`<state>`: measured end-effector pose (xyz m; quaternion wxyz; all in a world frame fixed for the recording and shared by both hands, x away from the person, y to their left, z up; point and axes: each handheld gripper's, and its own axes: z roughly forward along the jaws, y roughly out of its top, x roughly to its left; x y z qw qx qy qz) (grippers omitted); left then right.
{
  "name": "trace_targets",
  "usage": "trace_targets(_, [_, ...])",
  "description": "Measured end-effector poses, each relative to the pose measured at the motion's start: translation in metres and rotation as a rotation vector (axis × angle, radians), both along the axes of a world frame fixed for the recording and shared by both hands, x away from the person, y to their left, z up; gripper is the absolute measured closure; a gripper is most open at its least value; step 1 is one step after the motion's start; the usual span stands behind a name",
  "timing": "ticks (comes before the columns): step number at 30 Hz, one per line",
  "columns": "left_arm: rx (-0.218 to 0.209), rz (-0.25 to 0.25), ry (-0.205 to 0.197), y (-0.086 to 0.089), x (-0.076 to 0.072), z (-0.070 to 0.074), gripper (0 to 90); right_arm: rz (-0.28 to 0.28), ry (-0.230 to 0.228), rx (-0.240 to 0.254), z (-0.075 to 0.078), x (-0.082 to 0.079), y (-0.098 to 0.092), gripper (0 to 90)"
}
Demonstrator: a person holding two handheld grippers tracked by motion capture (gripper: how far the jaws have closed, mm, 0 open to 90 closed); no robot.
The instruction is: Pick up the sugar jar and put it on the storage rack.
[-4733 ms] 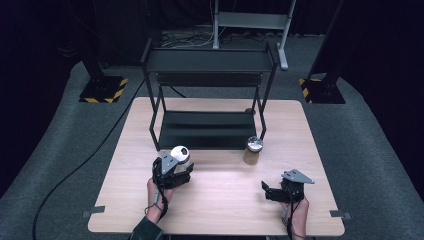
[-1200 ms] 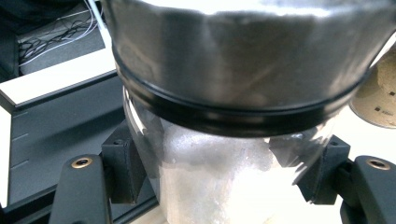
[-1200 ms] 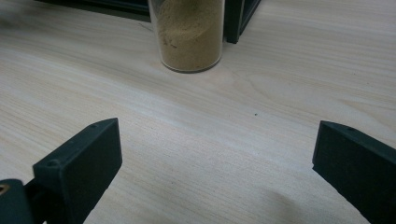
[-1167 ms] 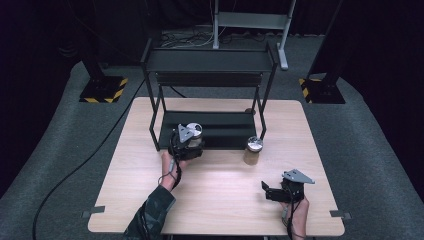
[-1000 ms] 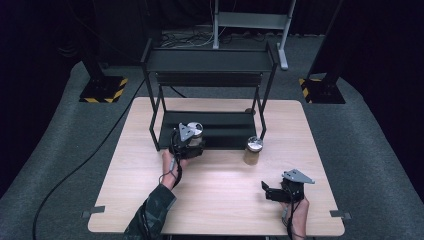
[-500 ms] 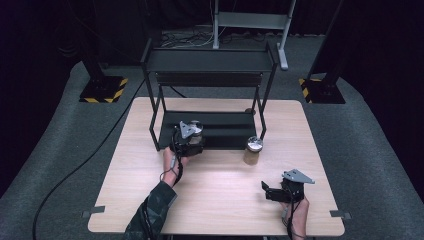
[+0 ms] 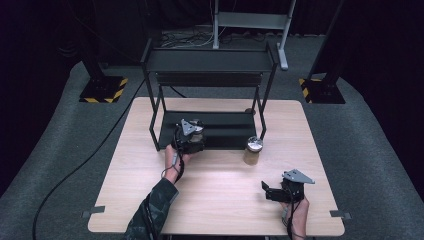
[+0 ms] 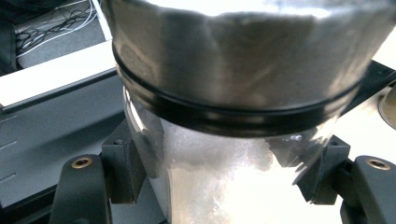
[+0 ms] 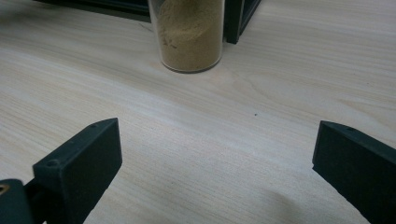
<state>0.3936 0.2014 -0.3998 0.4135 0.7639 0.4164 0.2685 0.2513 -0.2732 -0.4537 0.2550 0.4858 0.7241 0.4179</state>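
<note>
Filling left gripper view: clamped white-powder jar (image 8: 233, 140)

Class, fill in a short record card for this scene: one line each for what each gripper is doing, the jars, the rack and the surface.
left gripper: shut on a glass jar with metal lid, at the rack's lower shelf
right gripper: open, holds nothing, low over the table
second jar: brown powder inside, upright on the table beside the rack's front right leg
rack: black, two shelves
table: light wood
</note>
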Motion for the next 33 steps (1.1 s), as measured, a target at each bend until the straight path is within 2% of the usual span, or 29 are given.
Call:
trace_targets(20, [-0.003, -0.004, 0.000, -0.008, 0.017, 0.005, 29.9, 0.000, 0.000, 0.004, 0.000, 0.000, -0.001, 0.4])
trace_targets(33, [-0.029, -0.003, 0.008, -0.009, 0.028, 0.005, 29.9, 0.001, 0.000, 0.007, 0.000, 0.000, -0.001, 0.4])
